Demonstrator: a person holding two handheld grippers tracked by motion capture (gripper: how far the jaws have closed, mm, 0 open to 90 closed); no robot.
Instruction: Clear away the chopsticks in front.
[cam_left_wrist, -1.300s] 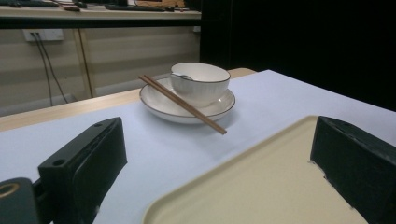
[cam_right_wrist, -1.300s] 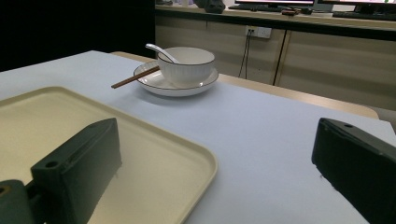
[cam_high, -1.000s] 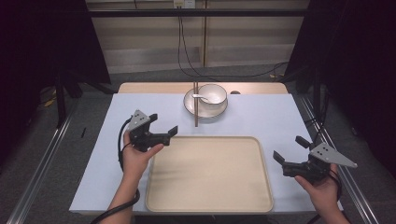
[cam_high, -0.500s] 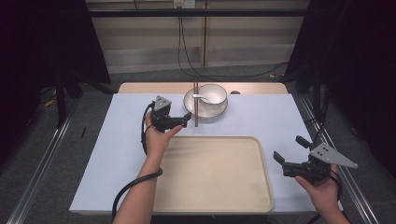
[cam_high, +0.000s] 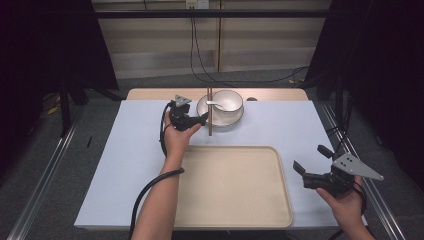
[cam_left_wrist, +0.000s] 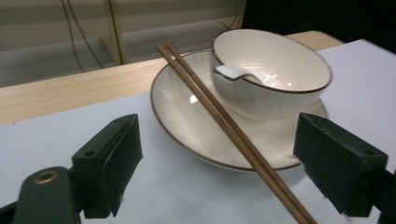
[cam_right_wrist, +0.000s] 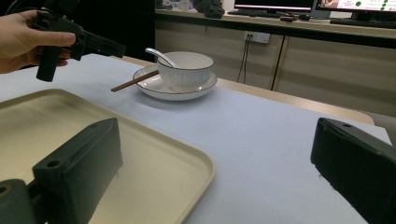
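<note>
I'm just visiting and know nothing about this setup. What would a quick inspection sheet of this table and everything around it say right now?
Surface: pale blue tabletop, wooden strip at far edge.
Job's things: white ceramic bowl holding white spoon, on white plate; brown wooden chopsticks lean on plate rim; beige plastic tray, nothing in it.
Clutter: nothing seen.
Claws: left claw open beside the chopsticks; right claw open by tray's right edge.
Cables: black cable along left forearm.
Surroundings: dark curtains, floor rails.

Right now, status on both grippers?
Left gripper open, at the chopsticks on the plate. Right gripper open, beside the tray. Nothing blocking.
</note>
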